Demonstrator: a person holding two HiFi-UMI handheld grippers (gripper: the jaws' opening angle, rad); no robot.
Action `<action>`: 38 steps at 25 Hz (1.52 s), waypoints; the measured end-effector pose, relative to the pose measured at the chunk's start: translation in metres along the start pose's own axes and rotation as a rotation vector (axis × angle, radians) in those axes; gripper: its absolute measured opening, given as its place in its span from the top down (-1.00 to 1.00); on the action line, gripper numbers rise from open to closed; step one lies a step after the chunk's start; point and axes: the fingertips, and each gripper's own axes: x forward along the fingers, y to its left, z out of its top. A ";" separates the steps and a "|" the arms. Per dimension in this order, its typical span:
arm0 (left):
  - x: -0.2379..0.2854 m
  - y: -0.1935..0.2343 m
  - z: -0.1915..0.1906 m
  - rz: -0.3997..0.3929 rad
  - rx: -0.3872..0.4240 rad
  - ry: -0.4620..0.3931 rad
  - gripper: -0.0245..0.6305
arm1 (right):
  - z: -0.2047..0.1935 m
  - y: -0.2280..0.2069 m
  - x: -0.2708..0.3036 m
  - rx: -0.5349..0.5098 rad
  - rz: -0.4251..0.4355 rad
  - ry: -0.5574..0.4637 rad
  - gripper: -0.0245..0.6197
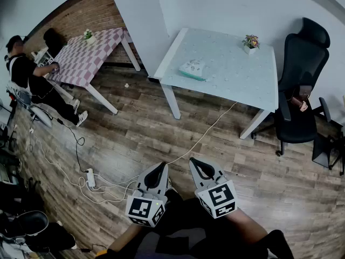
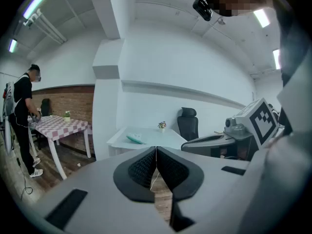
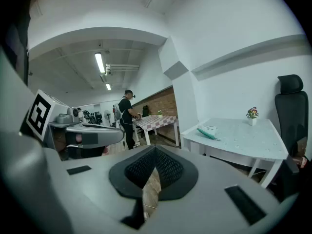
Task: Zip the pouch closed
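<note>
The pouch (image 1: 193, 69), pale with a teal edge, lies on the light table (image 1: 237, 74) far ahead, near its left side. It also shows small in the left gripper view (image 2: 135, 138) and in the right gripper view (image 3: 208, 131). My left gripper (image 1: 158, 171) and right gripper (image 1: 200, 168) hang side by side low over the wooden floor, well short of the table. In both gripper views the left gripper (image 2: 156, 151) and the right gripper (image 3: 155, 153) have their dark pads together at the tips with nothing between them.
A small flower pot (image 1: 250, 42) stands at the table's far right. A black office chair (image 1: 299, 90) is right of the table and a white pillar (image 1: 141, 26) left of it. A person (image 1: 27, 74) works at a checkered table (image 1: 89, 55). A white cable and power strip (image 1: 90, 177) lie on the floor.
</note>
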 end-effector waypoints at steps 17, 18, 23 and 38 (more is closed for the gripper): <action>0.012 -0.018 0.009 -0.030 0.025 -0.008 0.89 | 0.006 -0.016 -0.016 0.042 -0.019 -0.045 0.88; 0.015 -0.021 0.010 -0.035 0.028 -0.007 0.89 | 0.006 -0.021 -0.018 0.048 -0.027 -0.047 0.88; 0.032 -0.036 0.016 -0.063 0.044 0.007 0.89 | 0.008 -0.042 -0.027 0.065 -0.055 -0.058 0.88; 0.103 -0.042 0.012 -0.208 0.075 0.078 0.89 | -0.008 -0.098 -0.003 0.146 -0.161 -0.014 0.87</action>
